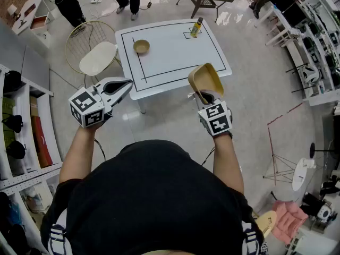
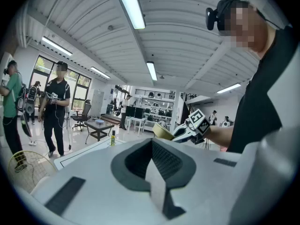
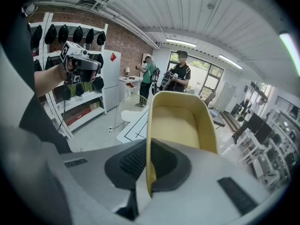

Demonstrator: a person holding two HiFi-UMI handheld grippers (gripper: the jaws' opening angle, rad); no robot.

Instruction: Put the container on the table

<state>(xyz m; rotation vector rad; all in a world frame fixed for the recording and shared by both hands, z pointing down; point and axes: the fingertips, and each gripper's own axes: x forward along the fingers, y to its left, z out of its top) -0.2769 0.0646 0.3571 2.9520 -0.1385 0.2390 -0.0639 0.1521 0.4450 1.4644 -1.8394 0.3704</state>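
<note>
One white table (image 1: 175, 52), with black lines drawn on it, fills the upper middle of the head view; it is my goal. A round wire chair (image 1: 98, 57) with a pale seat stands just beside its left edge. The yellow container (image 1: 206, 78) is not on the table yet. It is held in the air, tilted, and in the picture it overlaps the table's lower right corner. My right gripper (image 1: 205, 93) has its jaws pressed on one thin wall of the container, so the hold is by the edge only. My left gripper (image 1: 123, 85), at the left of the frame, has its jaws closed on each other with nothing between them. A small tan bowl (image 1: 141, 46) and a little bottle (image 1: 196, 26) stand on the table, well apart. I judge the carrying nearly finished. What is left is to reach over a bare part, lower the container and let go.
</note>
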